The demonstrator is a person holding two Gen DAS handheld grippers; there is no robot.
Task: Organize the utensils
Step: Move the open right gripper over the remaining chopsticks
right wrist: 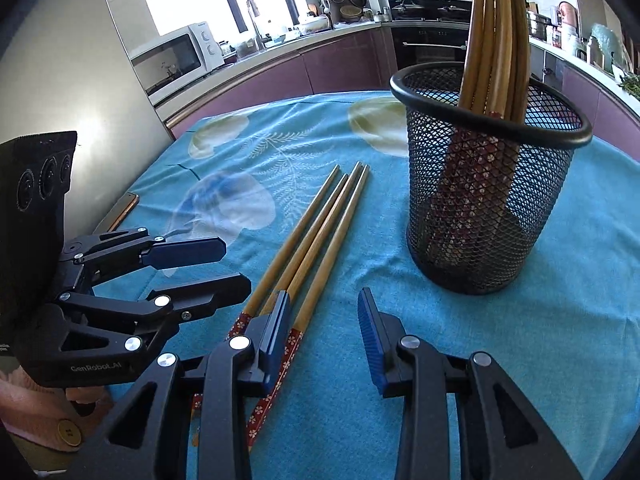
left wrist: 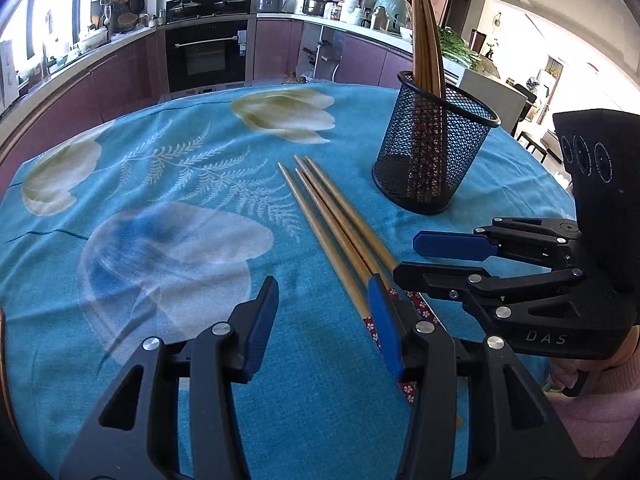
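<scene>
Several wooden chopsticks [left wrist: 332,216] with red flowered ends lie side by side on the blue tablecloth [left wrist: 160,168]; they also show in the right wrist view [right wrist: 316,236]. A black mesh holder [left wrist: 434,144] stands upright behind them with several chopsticks [left wrist: 426,40] inside; it also shows in the right wrist view [right wrist: 488,176]. My left gripper [left wrist: 326,312] is open and empty, its right finger at the chopsticks' decorated ends. My right gripper [right wrist: 324,320] is open and empty, its left finger over those ends. Each gripper shows in the other's view, left [right wrist: 224,268] and right [left wrist: 408,256].
A phone [right wrist: 120,210] lies at the table's left edge. Kitchen counters, an oven [left wrist: 206,56] and a microwave [right wrist: 176,56] line the background beyond the round table.
</scene>
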